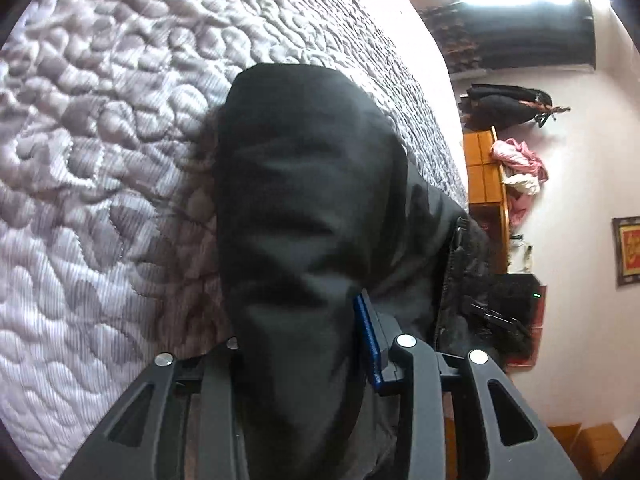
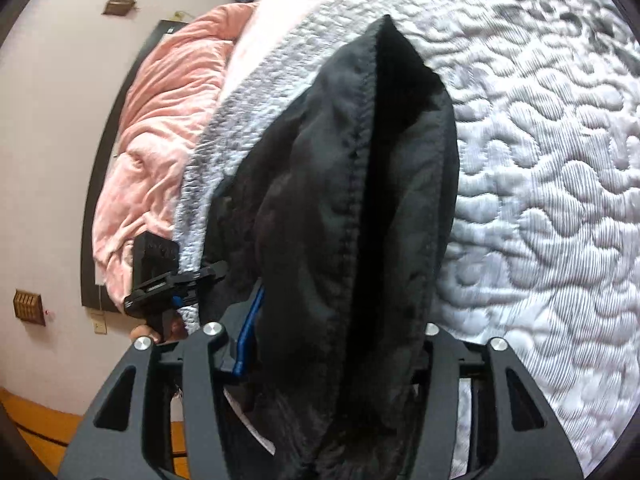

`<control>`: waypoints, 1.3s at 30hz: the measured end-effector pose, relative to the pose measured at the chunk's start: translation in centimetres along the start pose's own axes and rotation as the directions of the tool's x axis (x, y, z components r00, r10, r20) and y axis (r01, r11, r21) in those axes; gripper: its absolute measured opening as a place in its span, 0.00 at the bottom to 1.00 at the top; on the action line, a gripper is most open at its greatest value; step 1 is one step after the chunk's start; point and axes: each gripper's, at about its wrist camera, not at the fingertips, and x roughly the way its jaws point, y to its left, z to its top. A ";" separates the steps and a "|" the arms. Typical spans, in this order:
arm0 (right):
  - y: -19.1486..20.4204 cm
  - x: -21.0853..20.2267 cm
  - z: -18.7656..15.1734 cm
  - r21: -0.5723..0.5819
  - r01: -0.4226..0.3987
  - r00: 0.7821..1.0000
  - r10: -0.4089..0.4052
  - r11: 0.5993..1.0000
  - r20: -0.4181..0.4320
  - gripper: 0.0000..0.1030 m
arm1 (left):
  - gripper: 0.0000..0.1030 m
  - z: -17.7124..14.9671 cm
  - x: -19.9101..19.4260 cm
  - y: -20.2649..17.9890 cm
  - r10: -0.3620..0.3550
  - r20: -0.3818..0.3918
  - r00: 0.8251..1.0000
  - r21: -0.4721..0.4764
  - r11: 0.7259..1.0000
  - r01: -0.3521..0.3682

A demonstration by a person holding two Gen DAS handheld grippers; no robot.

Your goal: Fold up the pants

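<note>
**Pants held up over the bed, both grippers pinching cloth**

Pants (image 1: 308,208) hanging above the quilt (image 1: 100,160), clear of its edge in places, bunched rather than spread. Gripped at two ends, probably to lift and stretch the cloth before laying one half over the other. Left gripper (image 1: 304,344) closed on a dark fold that runs straight out between its fingers; blue pad (image 1: 366,340) showing on one side only. Right gripper (image 2: 340,340) likewise clamped on cloth, with a stitched seam (image 2: 356,184) running up the middle and a pointed corner at the far end. Judged early in the fold: no flat crease yet visible.

Hard to tell waistband from hem, or which leg sits in which gripper. Fingertips buried under fabric in both views. Lower part of the pants cut off by the frames. Pink blanket (image 2: 160,120) heaped near the far edge of the bed.
</note>
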 end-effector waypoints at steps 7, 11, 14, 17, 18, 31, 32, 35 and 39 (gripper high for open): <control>-1.2 -0.9 -0.6 0.028 0.051 0.999 -0.051 0.998 0.002 0.85 | 0.63 -1.3 -2.2 2.7 0.012 0.016 1.000 0.006 1.000 -0.012; -0.1 -5.3 -0.2 -0.003 0.150 0.981 -0.149 0.989 0.122 0.85 | 0.70 -1.6 -6.1 0.0 0.095 0.141 0.985 0.127 0.986 -0.113; 2.8 -8.5 0.6 -0.071 0.167 0.962 -0.147 0.983 0.228 0.86 | 0.81 -0.7 -8.9 -2.4 0.143 0.276 0.951 0.143 0.972 -0.188; 6.0 -8.5 1.6 -0.128 0.142 0.963 -0.107 0.982 0.249 0.86 | 0.87 1.0 -9.4 -4.5 0.196 0.364 0.910 0.123 0.959 -0.255; 6.4 -8.1 1.9 -0.136 0.139 0.965 -0.103 0.981 0.241 0.86 | 0.87 1.8 -8.8 -4.8 0.228 0.363 0.904 0.116 0.951 -0.287; 2.1 1.2 5.1 -0.036 0.246 0.965 -0.241 0.969 0.108 0.80 | 0.93 4.9 -0.8 -1.8 0.401 0.198 0.894 0.028 0.910 -0.414; 2.4 0.8 4.9 -0.039 0.242 0.965 -0.236 0.969 0.115 0.80 | 0.91 4.7 -1.2 -1.8 0.393 0.201 0.897 0.023 0.914 -0.405; 3.5 -1.9 3.6 -0.042 0.178 0.970 -0.168 0.983 0.175 0.83 | 0.90 3.3 -3.1 -2.5 0.334 0.242 0.911 0.031 0.936 -0.351; 4.4 -5.5 -0.6 -0.055 0.074 0.974 -0.060 0.996 0.219 0.84 | 0.91 -0.9 -5.9 -3.3 0.271 0.307 0.912 0.054 0.952 -0.301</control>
